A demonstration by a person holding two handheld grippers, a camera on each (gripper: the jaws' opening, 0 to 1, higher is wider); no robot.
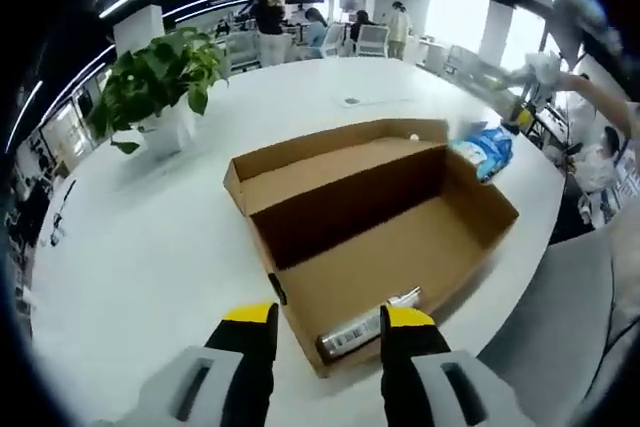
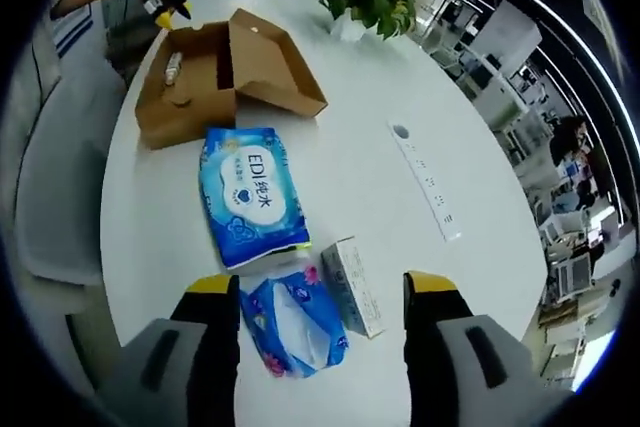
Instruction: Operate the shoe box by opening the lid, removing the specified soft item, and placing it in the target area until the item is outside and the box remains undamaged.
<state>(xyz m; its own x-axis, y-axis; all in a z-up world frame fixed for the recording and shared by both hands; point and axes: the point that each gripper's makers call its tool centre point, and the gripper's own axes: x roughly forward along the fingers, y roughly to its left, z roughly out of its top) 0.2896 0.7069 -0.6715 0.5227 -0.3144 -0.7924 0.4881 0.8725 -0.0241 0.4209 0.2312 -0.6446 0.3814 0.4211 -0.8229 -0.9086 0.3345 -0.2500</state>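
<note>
The brown cardboard shoe box (image 1: 400,237) stands open on the white table, its lid (image 1: 330,152) folded back flat. A silvery tube-like item (image 1: 365,329) lies in the box's near corner. My left gripper (image 1: 330,332) hovers open just over that corner. In the right gripper view the box (image 2: 185,87) is far off at the upper left. My right gripper (image 2: 322,292) is open above the table. A blue wet-wipes pack (image 2: 250,197), a small flowered tissue pack (image 2: 295,325) and a little white carton (image 2: 352,287) lie below it.
A potted plant (image 1: 165,82) stands beyond the box on the left, and a flat white strip (image 2: 425,182) lies across the table. A grey chair (image 1: 570,327) sits at the table's edge. People are at desks in the background.
</note>
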